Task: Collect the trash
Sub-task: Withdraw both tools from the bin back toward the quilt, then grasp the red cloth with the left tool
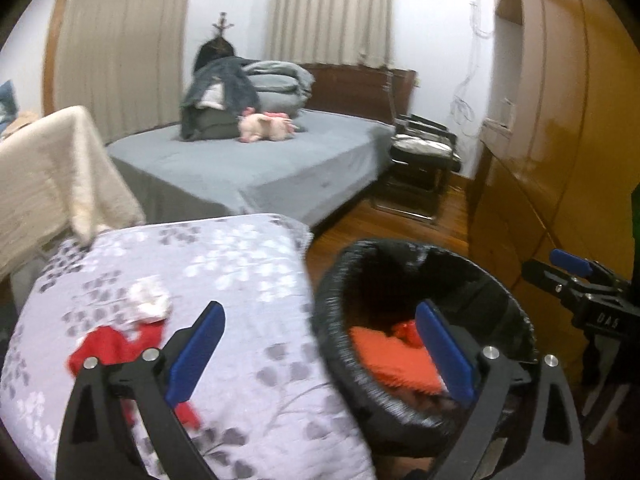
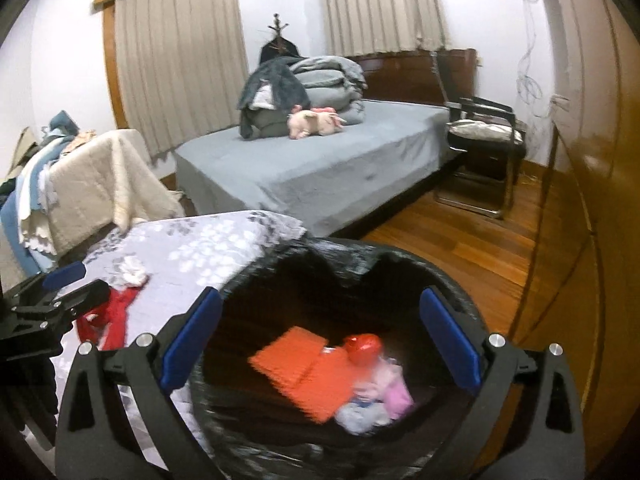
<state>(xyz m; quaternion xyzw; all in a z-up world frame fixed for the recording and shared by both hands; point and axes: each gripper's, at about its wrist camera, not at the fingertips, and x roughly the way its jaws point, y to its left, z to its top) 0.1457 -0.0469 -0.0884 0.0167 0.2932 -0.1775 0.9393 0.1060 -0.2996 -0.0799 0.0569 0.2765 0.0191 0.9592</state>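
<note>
Round black-lined trash bin stands on wood floor, touching the floral lilac quilt. Inside bin: orange paper, red ball. Beside bin, on quilt: red scrap, white wad. Left gripper spread, empty, straddling the bin's rim; right gripper spread, empty, above the bin's mouth.

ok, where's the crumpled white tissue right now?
The crumpled white tissue lies on the floral grey bedspread, just beyond the red wrapper, left of the black-lined trash bin. In the right wrist view it sits far left.
</note>
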